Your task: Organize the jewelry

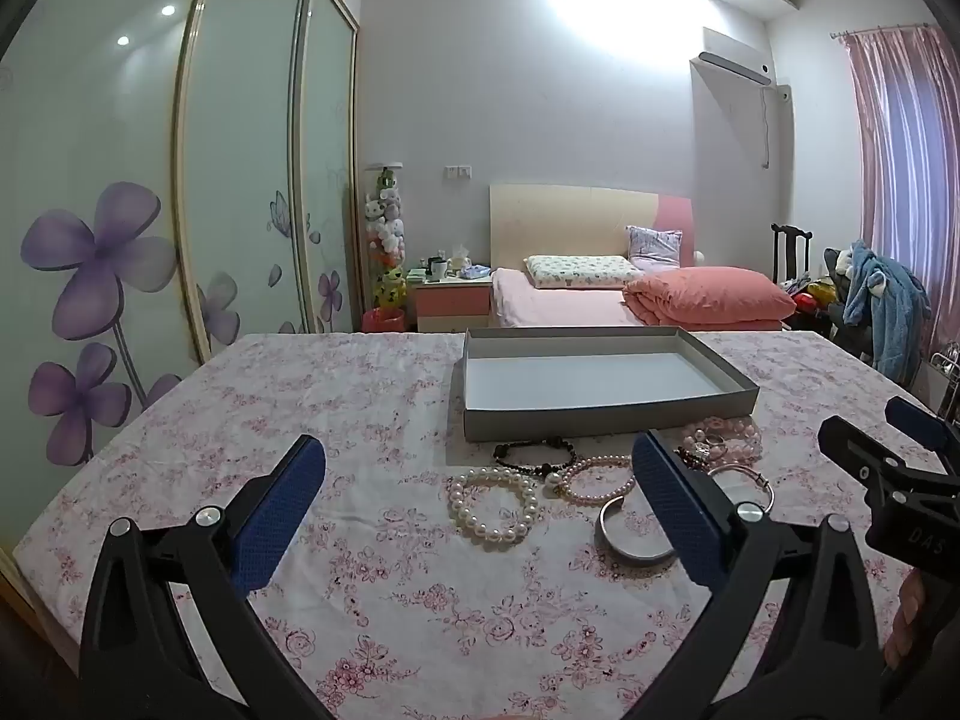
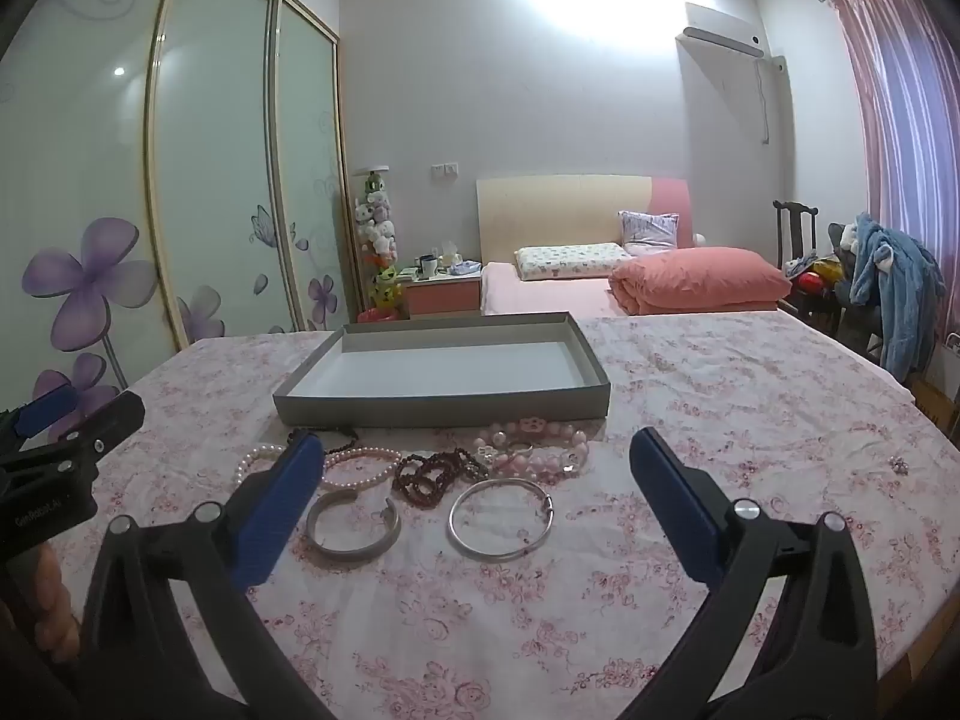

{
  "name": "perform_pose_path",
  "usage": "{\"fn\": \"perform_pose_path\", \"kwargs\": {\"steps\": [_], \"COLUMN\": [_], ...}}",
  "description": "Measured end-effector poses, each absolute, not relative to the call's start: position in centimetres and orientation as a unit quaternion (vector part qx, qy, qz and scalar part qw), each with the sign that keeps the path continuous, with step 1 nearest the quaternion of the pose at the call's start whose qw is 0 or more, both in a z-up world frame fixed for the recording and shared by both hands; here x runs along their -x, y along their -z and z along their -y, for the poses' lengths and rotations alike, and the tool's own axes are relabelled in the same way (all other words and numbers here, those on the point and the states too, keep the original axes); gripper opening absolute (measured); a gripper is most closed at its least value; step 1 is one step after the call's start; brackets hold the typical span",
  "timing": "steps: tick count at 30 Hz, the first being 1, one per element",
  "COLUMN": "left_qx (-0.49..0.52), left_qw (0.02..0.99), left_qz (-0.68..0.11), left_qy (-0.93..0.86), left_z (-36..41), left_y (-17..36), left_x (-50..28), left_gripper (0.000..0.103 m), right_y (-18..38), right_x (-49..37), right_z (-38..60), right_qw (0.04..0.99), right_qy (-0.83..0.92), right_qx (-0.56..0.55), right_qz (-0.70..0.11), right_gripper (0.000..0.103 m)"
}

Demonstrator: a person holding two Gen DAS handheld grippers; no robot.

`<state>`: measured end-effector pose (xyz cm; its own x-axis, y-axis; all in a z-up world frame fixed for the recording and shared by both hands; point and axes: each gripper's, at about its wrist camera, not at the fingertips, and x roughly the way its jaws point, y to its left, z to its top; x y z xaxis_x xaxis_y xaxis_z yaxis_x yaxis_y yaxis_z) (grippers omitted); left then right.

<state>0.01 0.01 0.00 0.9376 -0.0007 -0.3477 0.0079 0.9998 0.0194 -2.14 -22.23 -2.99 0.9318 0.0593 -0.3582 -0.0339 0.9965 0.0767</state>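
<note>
Grey box (image 2: pixel 441 402) empty; bracelets (image 2: pixel 420 480) in front, both claws spread.

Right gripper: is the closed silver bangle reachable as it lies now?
Probably yes. The silver bangle lies flat on the tablecloth, apart from the other pieces, ahead of the right gripper, whose jaws stand open and empty with nothing between.

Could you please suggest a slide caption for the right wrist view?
Open right gripper above bracelets lying before an empty grey box on a floral tablecloth.
</note>
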Motion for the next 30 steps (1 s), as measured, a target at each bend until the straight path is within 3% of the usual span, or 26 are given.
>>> {"fn": "perform_pose_path", "kwargs": {"steps": [30], "left_qx": [-0.007], "left_qw": [0.984], "left_qz": [-0.180], "left_qy": [0.005], "left_z": [0.04], "left_y": [0.03], "left_x": [0.02], "left_gripper": [0.101], "right_y": [3.27], "right_x": [1.99], "right_z": [22.27], "right_qw": [0.982], "right_qy": [-0.023], "right_qx": [-0.035], "right_qz": [-0.186], "right_gripper": [0.099]}}
